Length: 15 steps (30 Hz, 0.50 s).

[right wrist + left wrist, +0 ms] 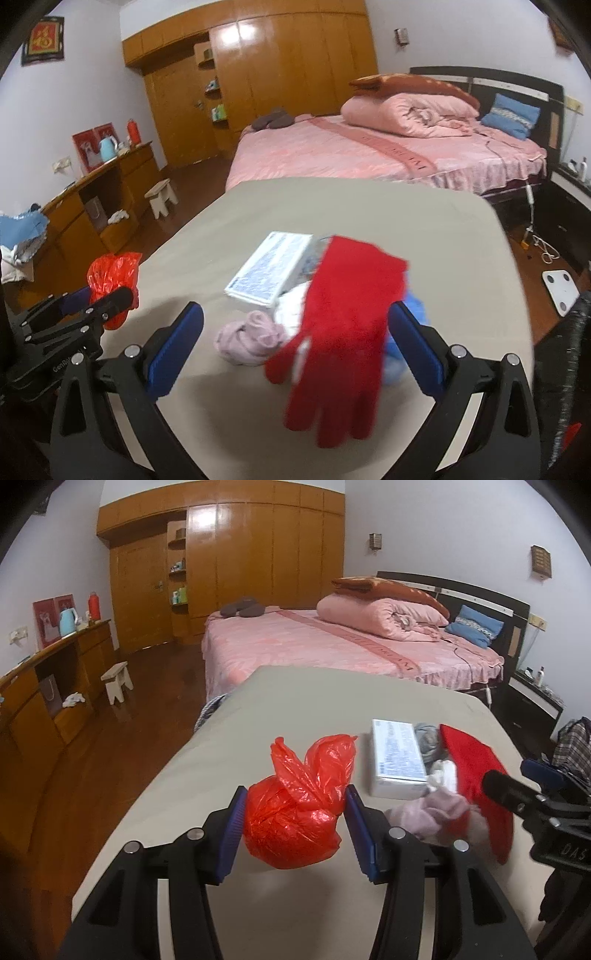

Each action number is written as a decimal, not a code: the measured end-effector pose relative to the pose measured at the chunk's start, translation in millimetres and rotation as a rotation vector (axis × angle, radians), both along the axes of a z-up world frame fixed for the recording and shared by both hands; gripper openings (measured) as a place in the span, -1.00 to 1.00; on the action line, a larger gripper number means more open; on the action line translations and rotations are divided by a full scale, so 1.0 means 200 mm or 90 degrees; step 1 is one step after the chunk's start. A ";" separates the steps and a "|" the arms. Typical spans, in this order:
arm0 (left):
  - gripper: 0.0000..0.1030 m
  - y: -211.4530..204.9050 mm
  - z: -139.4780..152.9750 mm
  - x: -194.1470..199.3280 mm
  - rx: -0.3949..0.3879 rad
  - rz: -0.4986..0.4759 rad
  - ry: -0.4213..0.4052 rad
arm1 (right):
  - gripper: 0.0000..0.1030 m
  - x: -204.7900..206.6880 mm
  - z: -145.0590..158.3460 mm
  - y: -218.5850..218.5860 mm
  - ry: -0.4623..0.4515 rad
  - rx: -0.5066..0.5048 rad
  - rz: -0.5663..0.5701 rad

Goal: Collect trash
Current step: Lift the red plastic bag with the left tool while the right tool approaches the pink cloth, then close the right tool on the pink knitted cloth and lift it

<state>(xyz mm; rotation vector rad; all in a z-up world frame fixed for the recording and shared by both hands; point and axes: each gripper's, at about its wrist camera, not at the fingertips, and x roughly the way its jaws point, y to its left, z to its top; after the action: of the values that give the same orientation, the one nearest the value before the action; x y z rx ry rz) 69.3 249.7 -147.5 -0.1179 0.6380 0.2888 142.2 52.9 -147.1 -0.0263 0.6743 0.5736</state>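
Grey table: work surface, bearing all below. White box: mid-table landmark. Red glove: overlapping the box's right side, between spread right gripper jaws, likely clutter. Red trash bag: left of box, pinched by left gripper for removal.

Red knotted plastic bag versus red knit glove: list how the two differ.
The red knotted plastic bag is shiny, crinkled film bunched into a ball; the red knit glove is matte, fuzzy fabric lying long and flat. The bag sits between the left gripper pads, which press its sides; the glove lies between the right gripper pads, with a wide gap on one side. Both are red.
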 end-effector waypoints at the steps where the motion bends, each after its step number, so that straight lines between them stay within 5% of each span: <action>1: 0.01 0.02 -0.01 0.00 0.000 0.003 0.001 | 0.80 0.00 -0.01 0.03 0.003 -0.004 0.007; 15: 0.01 0.13 -0.05 -0.02 -0.013 0.033 0.005 | 0.18 0.02 -0.18 0.23 0.068 -0.059 0.079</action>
<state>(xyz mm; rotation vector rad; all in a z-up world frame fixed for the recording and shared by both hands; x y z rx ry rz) 64.7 275.8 -158.2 -0.1539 0.6462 0.3327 145.9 99.6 -182.6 -0.1262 0.8073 0.6661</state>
